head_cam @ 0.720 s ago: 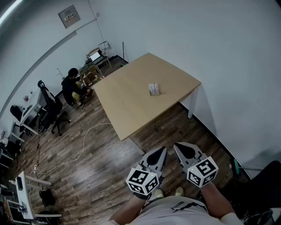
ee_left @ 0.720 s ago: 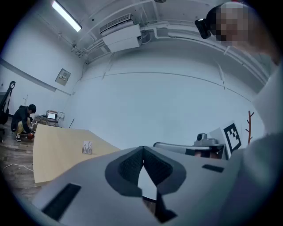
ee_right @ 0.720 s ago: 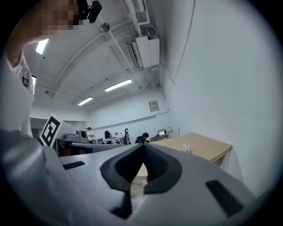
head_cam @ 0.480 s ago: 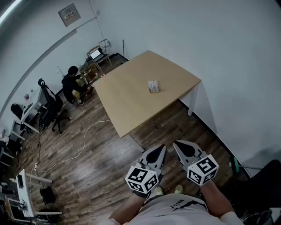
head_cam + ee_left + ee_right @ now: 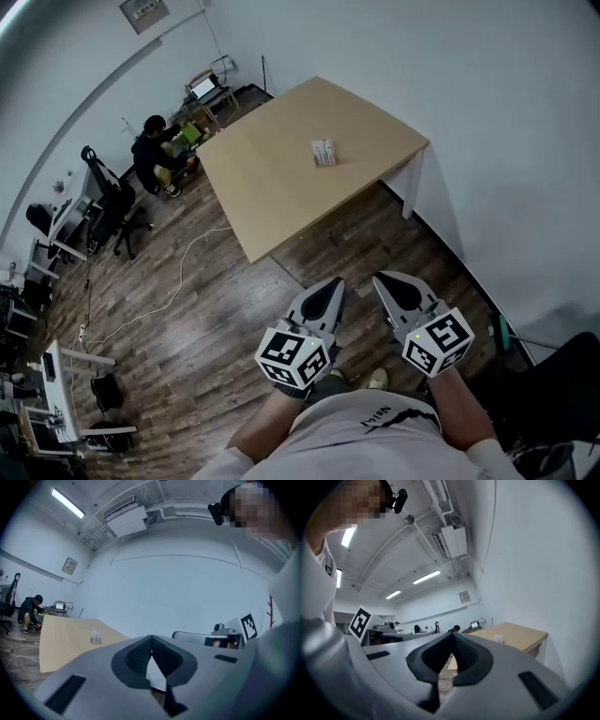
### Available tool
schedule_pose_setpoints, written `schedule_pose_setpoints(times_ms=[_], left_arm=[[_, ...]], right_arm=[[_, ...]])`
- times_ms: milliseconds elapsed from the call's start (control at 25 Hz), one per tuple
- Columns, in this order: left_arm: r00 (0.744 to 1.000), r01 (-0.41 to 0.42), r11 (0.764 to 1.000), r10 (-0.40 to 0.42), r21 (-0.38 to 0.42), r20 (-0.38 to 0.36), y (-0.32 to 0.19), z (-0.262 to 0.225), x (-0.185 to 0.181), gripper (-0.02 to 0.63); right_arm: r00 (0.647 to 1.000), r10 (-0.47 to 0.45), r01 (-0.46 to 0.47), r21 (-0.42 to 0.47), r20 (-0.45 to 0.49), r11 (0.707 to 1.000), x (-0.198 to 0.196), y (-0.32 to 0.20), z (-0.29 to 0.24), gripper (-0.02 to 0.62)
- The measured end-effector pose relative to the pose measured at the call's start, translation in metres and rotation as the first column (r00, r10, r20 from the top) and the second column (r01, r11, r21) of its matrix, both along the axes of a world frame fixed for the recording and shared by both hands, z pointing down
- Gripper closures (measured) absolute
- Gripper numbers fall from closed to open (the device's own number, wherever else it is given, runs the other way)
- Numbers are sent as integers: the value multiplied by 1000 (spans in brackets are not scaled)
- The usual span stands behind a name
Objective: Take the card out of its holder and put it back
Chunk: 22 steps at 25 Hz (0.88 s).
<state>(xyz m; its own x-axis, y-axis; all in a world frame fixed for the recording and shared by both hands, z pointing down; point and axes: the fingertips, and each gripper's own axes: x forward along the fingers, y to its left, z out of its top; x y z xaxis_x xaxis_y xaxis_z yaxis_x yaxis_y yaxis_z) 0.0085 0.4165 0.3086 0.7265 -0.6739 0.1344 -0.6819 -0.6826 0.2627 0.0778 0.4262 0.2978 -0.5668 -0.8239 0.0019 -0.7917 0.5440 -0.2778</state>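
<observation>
Both grippers sit a little higher in the head view than 0.7 s ago and slightly further apart. The table and the card holder on it have slid up the frame by a similar amount, so the shift reads mostly as a change of head angle, not an approach.

Left gripper [image 5: 323,298]: held low in front of the torso, jaws closed tip to tip, nothing between them.
Right gripper [image 5: 394,291]: same posture, jaws closed tip to tip, empty.

Wooden floor [image 5: 187,319] lies between the person and the table [image 5: 272,187], with a white cable [image 5: 178,291] trailing across it to the left.

Card holder [image 5: 323,152]: on the tabletop toward its right side, well apart from both grippers. Too small to tell whether the card is seated in it.

Beyond the table's far left corner, a second person [image 5: 150,161] crouches by some equipment.

Judgement: task not yet begun; the table must be reached and the jaws opened first.
</observation>
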Motion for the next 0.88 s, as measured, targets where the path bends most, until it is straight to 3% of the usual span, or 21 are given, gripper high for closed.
schedule_pose_setpoints(times_ms=[440,880], left_arm=[[1000,7,1000,-7,-19,-8,-61,19,1,592],[999,-38,999,37,-15,-17,-220,39,-21,594]], right_arm=[[1000,11,-12,-37,-16,999,6,-52,22,582],[998,23,-25,-37,-58,999,-26,-206,34,582]])
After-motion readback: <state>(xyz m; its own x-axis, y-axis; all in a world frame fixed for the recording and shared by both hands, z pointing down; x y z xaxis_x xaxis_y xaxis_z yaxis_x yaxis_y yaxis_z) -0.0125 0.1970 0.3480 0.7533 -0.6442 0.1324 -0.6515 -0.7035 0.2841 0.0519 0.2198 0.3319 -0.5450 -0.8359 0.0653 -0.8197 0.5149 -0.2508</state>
